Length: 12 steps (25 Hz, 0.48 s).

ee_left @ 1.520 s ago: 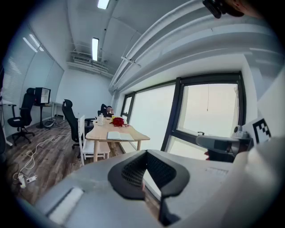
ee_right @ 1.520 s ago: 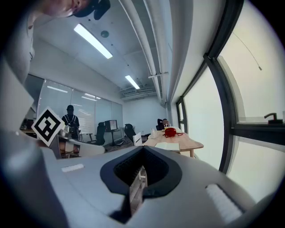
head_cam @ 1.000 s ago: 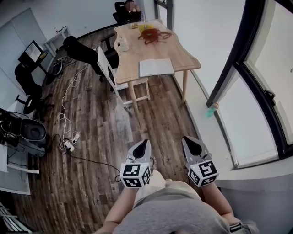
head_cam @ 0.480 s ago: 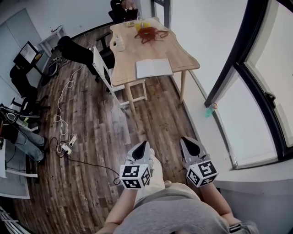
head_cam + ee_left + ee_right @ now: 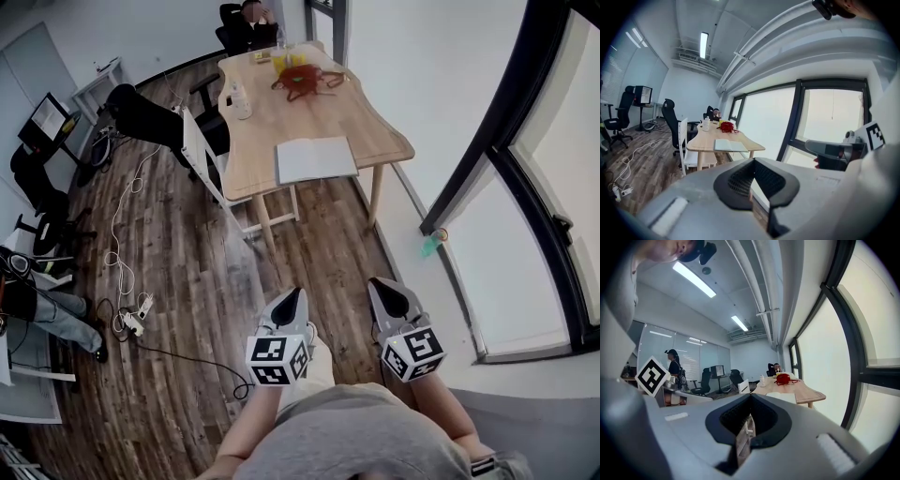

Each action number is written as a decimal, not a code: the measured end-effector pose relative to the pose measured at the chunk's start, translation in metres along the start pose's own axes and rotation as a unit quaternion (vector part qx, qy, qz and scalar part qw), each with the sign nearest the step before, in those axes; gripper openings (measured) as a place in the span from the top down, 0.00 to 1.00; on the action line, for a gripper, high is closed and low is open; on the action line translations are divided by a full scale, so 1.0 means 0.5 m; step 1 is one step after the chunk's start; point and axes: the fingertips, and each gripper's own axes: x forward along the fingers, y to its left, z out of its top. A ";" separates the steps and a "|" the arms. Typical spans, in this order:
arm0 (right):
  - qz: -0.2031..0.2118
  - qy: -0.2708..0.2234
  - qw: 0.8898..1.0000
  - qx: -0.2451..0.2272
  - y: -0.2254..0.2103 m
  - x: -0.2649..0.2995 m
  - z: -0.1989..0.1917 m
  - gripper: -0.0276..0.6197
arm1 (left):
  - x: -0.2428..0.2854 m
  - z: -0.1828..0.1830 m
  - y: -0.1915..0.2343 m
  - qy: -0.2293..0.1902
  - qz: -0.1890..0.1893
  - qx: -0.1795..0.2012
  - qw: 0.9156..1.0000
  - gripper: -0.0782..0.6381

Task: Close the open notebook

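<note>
My left gripper (image 5: 297, 293) and right gripper (image 5: 381, 284) both have their jaws pressed together, empty, and are well apart from the open white paper notebook (image 5: 316, 159) on the near end of the pale wooden table (image 5: 262, 112). Get close first — then spread one pair and fold a cover's outer edge over.

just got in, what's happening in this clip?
A person holds a gripper in each hand. The left gripper and right gripper are both shut and empty, out over the wood floor. The open notebook lies untouched on the near end of the wooden table ahead, well beyond both grippers. Closing it hasn't started.
</note>
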 end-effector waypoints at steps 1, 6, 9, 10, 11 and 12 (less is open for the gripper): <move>-0.001 -0.001 1.000 0.000 -0.007 0.020 0.006 0.96 | 0.016 0.008 0.012 0.000 0.000 0.000 1.000 0.89; -0.010 -0.003 1.000 0.004 -0.045 0.122 0.031 0.96 | 0.100 0.050 0.064 0.009 -0.010 0.007 1.000 0.89; -0.017 -0.004 1.000 0.001 -0.062 0.182 0.048 0.96 | 0.146 0.078 0.096 0.014 -0.017 0.014 1.000 0.89; -0.020 -0.005 1.000 0.001 -0.069 0.201 0.055 0.96 | 0.161 0.089 0.106 0.014 -0.019 0.015 1.000 0.89; -0.022 -0.007 1.000 0.001 -0.075 0.221 0.063 0.96 | 0.176 0.099 0.118 0.015 -0.022 0.018 1.000 0.89; -0.025 -0.009 1.000 0.001 -0.082 0.241 0.071 0.96 | 0.191 0.110 0.130 0.015 -0.023 0.021 0.999 0.89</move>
